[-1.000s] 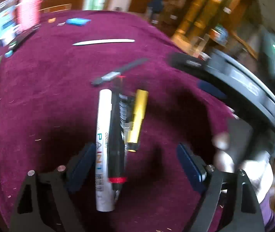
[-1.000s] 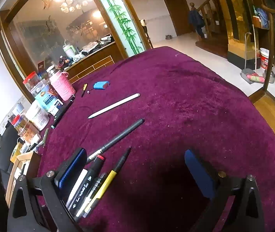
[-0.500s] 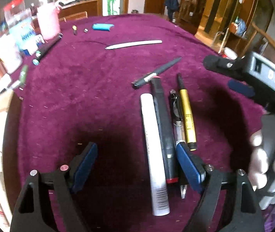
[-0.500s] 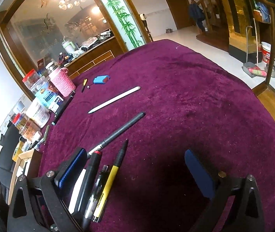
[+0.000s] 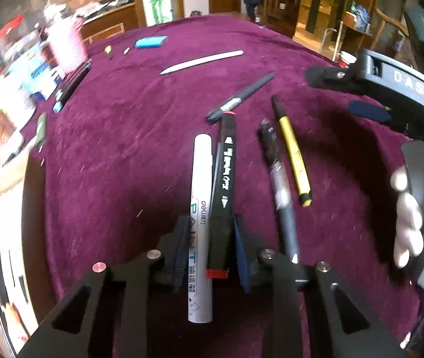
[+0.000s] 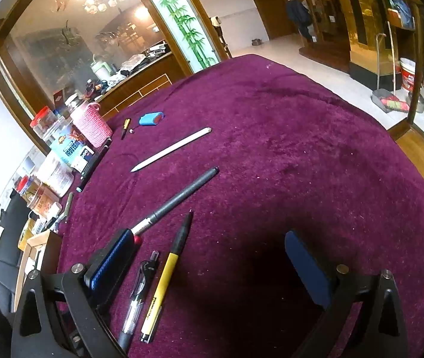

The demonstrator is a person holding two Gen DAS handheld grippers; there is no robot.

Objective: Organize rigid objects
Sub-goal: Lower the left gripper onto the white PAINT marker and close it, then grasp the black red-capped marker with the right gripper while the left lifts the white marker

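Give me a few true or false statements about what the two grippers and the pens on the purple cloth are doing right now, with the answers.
1. The left gripper is closed on the white paint marker and the black marker together. True.
2. The right gripper is clamped on the yellow pen. False: its jaws stand wide open and the pen lies between them on the cloth.
3. The white stylus lies apart from the grouped pens, farther up the purple cloth. True.
4. The blue case sits between the right gripper's fingers. False: it lies far off, near the pink knitted holder.
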